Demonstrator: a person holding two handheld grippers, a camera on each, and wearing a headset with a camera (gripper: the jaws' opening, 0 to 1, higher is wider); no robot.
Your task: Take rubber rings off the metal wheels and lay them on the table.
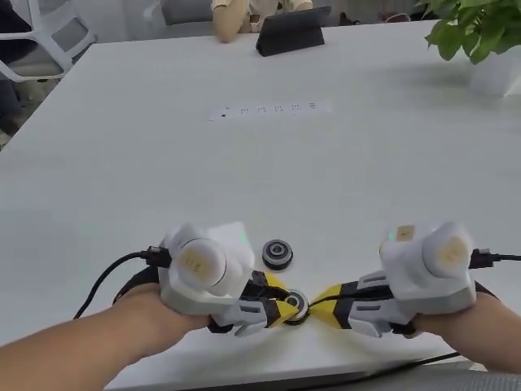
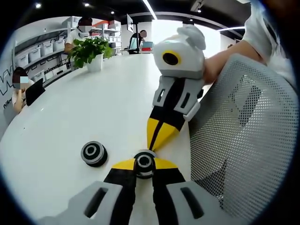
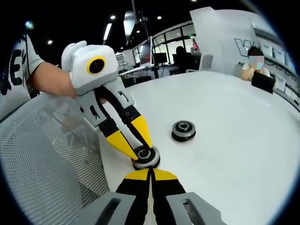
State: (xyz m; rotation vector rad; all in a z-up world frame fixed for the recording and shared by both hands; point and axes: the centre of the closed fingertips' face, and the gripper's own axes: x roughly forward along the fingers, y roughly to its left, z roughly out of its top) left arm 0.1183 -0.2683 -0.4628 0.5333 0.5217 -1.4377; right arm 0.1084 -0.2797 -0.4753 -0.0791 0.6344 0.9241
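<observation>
Wheel pinched between two claws at the near edge of the desk

The metal wheel (image 1: 295, 305) with its dark rubber ring (image 3: 140, 165) sits just at the near edge of the white desk (image 1: 244, 163). The left claw (image 2: 145, 165) clamps it, one yellow tip on each side. The right claw (image 3: 150, 174) comes at it from the opposite side with its jaws drawn together. Its tips touch the wheel's rim, though I cannot tell whether they pinch the ring. A second wheel (image 1: 278, 253), ring on, lies flat on the desk just beyond the first, apart from both claws. A grey mesh chair (image 2: 243, 131) stands beside the desk edge. A potted plant (image 1: 476, 28) stands at the far right corner, well away from the work.
</observation>
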